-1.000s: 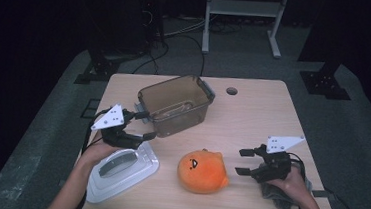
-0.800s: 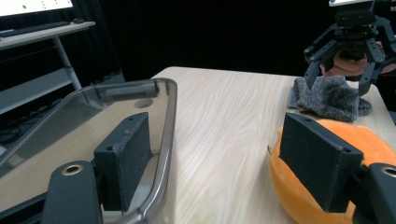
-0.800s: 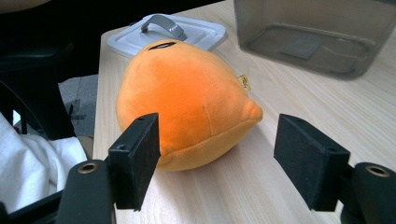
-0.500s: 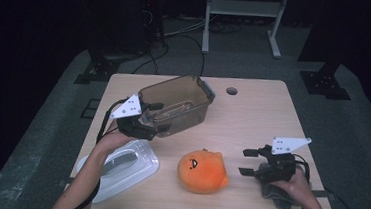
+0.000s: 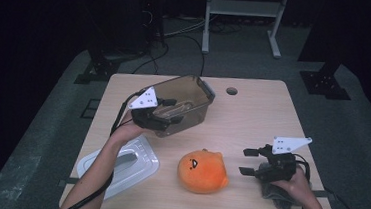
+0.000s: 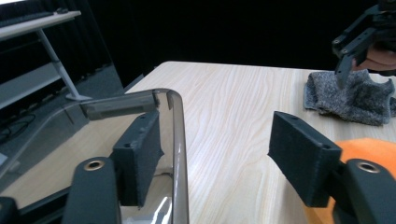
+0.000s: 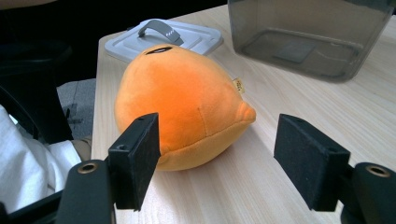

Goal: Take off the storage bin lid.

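A clear brown plastic bin [image 5: 190, 97] stands at the table's far left. My left gripper [image 5: 169, 111] straddles its near wall [image 6: 178, 140]: one pad [image 6: 140, 156] is inside, close to the wall, and the other pad [image 6: 303, 161] stands well outside. Its jaws have just been closing and do not clamp the wall. An orange plush [image 5: 202, 171] lies at the front centre. My right gripper [image 5: 243, 161] hovers open just right of the plush [image 7: 187, 98], its jaws [image 7: 219, 135] pointing at it without touching.
The bin's grey lid [image 5: 118, 165] with a handle lies at the front left. A grey cloth [image 5: 277, 196] sits under the right hand, also seen past the left jaws as a grey cloth [image 6: 350, 98]. A round hole [image 5: 231, 91] marks the table's far side.
My left gripper has moved from above the lid away toward the bin and now sits over its wall, with its jaws narrower. The right gripper and the plush have stayed put.
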The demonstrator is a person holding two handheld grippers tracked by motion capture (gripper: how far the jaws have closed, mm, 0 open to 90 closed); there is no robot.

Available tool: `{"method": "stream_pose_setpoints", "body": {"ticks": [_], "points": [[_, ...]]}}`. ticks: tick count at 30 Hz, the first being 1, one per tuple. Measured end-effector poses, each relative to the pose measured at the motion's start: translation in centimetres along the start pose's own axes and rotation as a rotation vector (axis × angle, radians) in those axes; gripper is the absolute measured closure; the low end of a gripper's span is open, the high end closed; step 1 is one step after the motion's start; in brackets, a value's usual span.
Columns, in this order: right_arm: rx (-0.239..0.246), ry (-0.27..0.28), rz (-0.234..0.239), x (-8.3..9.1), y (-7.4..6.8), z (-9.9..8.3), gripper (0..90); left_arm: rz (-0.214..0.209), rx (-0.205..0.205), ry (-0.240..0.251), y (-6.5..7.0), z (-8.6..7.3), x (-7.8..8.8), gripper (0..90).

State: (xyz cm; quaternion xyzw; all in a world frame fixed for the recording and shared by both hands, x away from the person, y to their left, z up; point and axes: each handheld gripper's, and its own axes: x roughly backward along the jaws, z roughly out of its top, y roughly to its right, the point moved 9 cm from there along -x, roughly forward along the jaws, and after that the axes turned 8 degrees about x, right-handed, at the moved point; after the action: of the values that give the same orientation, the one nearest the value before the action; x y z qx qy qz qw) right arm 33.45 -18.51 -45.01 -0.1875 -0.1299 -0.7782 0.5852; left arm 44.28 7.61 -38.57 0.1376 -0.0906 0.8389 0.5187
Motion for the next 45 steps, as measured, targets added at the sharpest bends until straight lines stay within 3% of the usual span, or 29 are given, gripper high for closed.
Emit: {"method": "stream_pose_setpoints", "body": {"ticks": [5,20,33,45], "points": [[0.001,-0.002,0.001,0.0,-0.1,-0.1,30.3,0.008,0.007,-0.019,-0.4,-0.4,-0.6,40.3],[-0.001,-0.006,0.001,0.0,-0.1,-0.3,30.3,0.084,0.02,-0.096,-1.9,-2.2,-1.4,54.3],[0.0,-0.007,0.005,-0.1,-0.2,-0.2,30.3,0.092,0.016,-0.144,-2.0,-3.1,-1.7,66.9],[0.003,-0.008,0.006,-0.1,-0.3,-0.2,30.3,0.1,-0.009,-0.185,-2.0,-3.7,-1.9,70.4]]}}
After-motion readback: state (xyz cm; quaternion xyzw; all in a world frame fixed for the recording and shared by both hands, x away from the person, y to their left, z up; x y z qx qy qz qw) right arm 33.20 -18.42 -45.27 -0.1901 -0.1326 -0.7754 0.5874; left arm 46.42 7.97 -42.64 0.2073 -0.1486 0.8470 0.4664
